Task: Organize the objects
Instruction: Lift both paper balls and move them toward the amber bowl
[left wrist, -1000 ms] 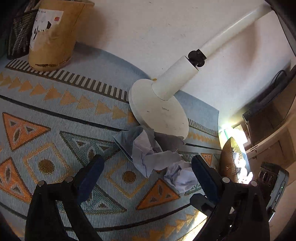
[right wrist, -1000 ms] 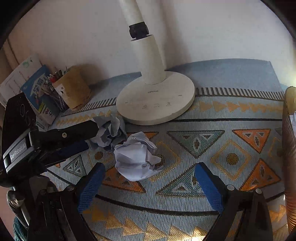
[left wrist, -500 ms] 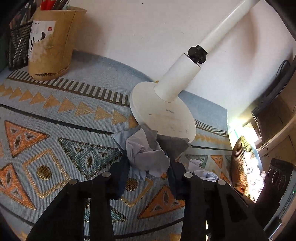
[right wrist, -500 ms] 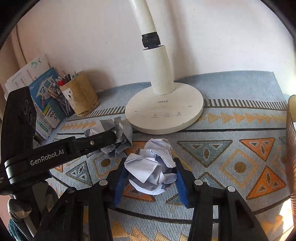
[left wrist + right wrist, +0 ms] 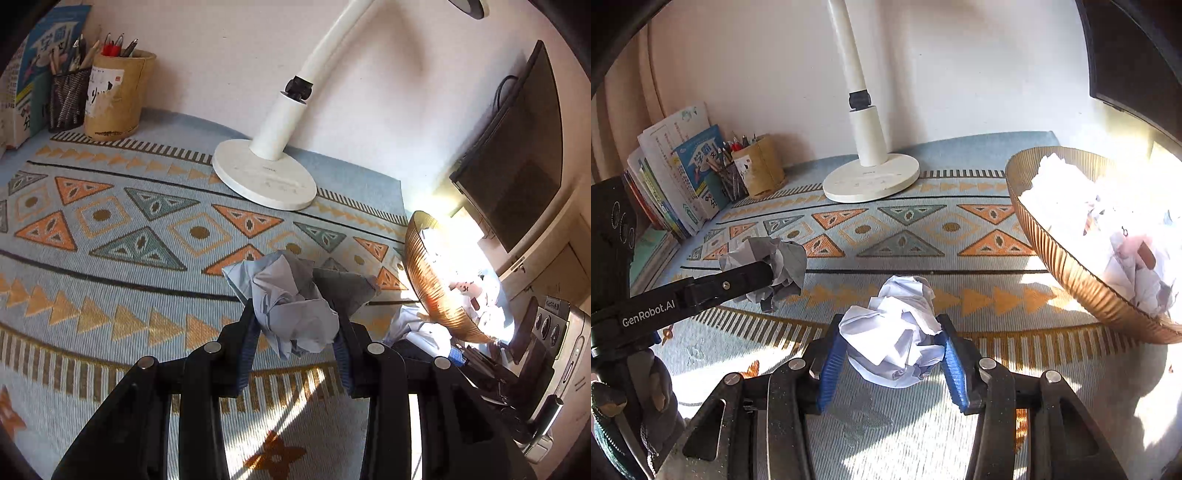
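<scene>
Judging from how things lie, the coming move turns on where the basket (image 5: 1067,273) sits relative to the two loaded grippers: it stands at the right end of the bench (image 5: 908,229), off to the right of both, so each load has to travel rightward and over its ribbed rim.

Largest first, the bench carries a patterned blue and orange cloth, with a white lamp (image 5: 871,177) at the back by the wall and books (image 5: 679,177) and a pen holder (image 5: 761,166) at the far left. The basket is tilted toward the camera in the right wrist view and already holds a heap of crumpled white paper.

Next, the right gripper (image 5: 892,350) has its jaws pinching a white paper ball (image 5: 897,339), which sits between the blue pads and appears clear of the cloth. It is the nearer of the two to the basket, with only a stretch of bare cloth between the ball and the rim.

Smaller in that view, the left gripper (image 5: 295,328) has its jaws pinching a grey paper ball (image 5: 291,310), which bulges out above and ahead of the pads. It is farther left, so it has the longer way to go; in its own view the basket (image 5: 428,280) lies to the right and a little ahead.

Neither ball has a clear long axis, so I judge that heading matters more than wrist roll, and the right hand looks better placed to drop first.
</scene>
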`<move>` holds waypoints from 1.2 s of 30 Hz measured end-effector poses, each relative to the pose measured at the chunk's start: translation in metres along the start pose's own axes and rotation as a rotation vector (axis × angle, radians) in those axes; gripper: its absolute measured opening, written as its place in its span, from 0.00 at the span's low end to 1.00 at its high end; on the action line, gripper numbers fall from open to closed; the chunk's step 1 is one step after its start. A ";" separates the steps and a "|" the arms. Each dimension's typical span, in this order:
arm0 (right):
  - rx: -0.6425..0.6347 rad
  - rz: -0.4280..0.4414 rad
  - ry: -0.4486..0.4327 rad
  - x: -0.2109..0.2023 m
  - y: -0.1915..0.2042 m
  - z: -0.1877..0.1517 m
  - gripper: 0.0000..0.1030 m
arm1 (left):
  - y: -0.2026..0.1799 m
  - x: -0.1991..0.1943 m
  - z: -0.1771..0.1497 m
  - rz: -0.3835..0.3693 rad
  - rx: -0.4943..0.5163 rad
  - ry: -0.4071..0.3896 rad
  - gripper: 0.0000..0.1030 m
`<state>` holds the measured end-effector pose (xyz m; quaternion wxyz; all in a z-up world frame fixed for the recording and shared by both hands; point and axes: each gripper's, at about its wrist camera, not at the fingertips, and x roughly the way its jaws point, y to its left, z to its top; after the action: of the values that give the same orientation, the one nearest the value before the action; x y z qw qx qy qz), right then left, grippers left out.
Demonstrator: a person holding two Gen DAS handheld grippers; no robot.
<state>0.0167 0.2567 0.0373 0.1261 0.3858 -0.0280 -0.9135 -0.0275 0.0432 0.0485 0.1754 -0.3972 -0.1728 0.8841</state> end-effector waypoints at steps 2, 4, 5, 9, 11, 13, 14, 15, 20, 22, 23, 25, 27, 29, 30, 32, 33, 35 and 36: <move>0.007 -0.019 0.005 -0.001 -0.003 -0.006 0.45 | -0.011 -0.002 -0.018 0.050 0.015 -0.008 0.33; 0.001 -0.026 -0.031 -0.007 -0.003 -0.007 0.46 | -0.020 -0.003 -0.030 0.105 0.036 -0.027 0.33; -0.004 -0.034 -0.027 -0.005 -0.002 -0.007 0.46 | -0.023 -0.003 -0.035 0.133 0.054 -0.038 0.33; -0.040 -0.064 0.026 0.006 0.006 -0.008 0.45 | -0.031 -0.012 -0.042 0.193 0.114 -0.104 0.35; -0.047 -0.056 0.019 0.004 0.006 -0.009 0.46 | -0.031 -0.013 -0.044 0.225 0.119 -0.125 0.35; -0.042 -0.053 0.010 0.002 0.005 -0.010 0.45 | -0.039 -0.014 -0.045 0.253 0.150 -0.140 0.35; -0.038 -0.053 0.010 0.002 0.005 -0.010 0.46 | -0.042 -0.014 -0.046 0.261 0.166 -0.142 0.37; -0.034 -0.054 0.010 0.003 0.005 -0.010 0.46 | -0.044 -0.013 -0.046 0.266 0.176 -0.141 0.37; -0.025 -0.052 0.015 0.003 0.003 -0.010 0.46 | -0.040 -0.013 -0.046 0.274 0.160 -0.129 0.37; -0.029 -0.052 0.017 0.004 0.004 -0.010 0.46 | -0.042 -0.014 -0.046 0.272 0.165 -0.135 0.37; -0.031 -0.053 0.018 0.004 0.004 -0.010 0.46 | -0.042 -0.014 -0.047 0.271 0.167 -0.135 0.37; -0.033 -0.053 0.021 0.005 0.005 -0.010 0.46 | -0.043 -0.013 -0.047 0.272 0.167 -0.130 0.37; -0.034 -0.052 0.024 0.005 0.005 -0.010 0.46 | -0.042 -0.013 -0.046 0.270 0.165 -0.129 0.37; -0.032 -0.052 0.025 0.005 0.004 -0.010 0.46 | -0.043 -0.014 -0.046 0.267 0.165 -0.130 0.37; -0.031 -0.051 0.025 0.006 0.004 -0.010 0.46 | -0.043 -0.014 -0.046 0.266 0.165 -0.129 0.37; -0.030 -0.054 0.022 0.005 0.004 -0.010 0.46 | -0.043 -0.013 -0.047 0.265 0.166 -0.128 0.37; -0.031 -0.055 0.019 0.004 0.004 -0.010 0.46 | -0.044 -0.014 -0.047 0.264 0.166 -0.129 0.37; -0.030 -0.059 0.012 0.003 0.004 -0.010 0.46 | -0.044 -0.014 -0.047 0.262 0.168 -0.132 0.37; -0.028 -0.063 0.007 0.002 0.004 -0.010 0.46 | -0.045 -0.014 -0.047 0.262 0.168 -0.133 0.37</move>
<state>0.0235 0.2526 0.0290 0.1026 0.3877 -0.0025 -0.9161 0.0248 0.0841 0.0481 0.0793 -0.3410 -0.0560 0.9350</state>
